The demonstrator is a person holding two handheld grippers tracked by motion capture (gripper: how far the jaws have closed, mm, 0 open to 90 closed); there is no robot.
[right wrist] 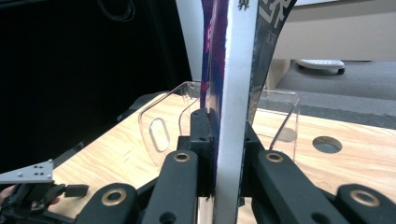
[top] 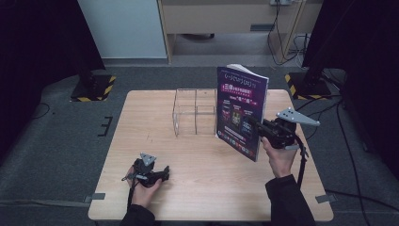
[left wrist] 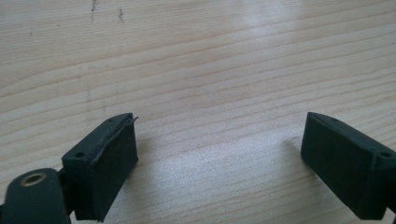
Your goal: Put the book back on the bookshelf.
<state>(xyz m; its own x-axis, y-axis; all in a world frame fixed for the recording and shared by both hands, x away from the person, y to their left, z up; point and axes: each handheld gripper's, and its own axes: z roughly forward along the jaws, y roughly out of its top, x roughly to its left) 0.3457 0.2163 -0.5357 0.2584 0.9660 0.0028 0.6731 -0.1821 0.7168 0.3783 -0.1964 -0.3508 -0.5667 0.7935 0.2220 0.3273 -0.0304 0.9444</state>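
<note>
High view showed your right tongs [top: 258,126] clamped on the magazine [top: 241,110], held upright above the table [top: 141,117] just beside the clear rack [top: 194,113]. It looked light, glossy and floppy, so gripping by the stiffer spine suited it. Your left tongs [top: 160,175] sat open, empty.

right gripper [top: 254,123] clamping upright magazine [top: 241,110], clear organizer [top: 194,112] beside, left gripper [top: 164,175] resting on table [top: 141,108]
</note>
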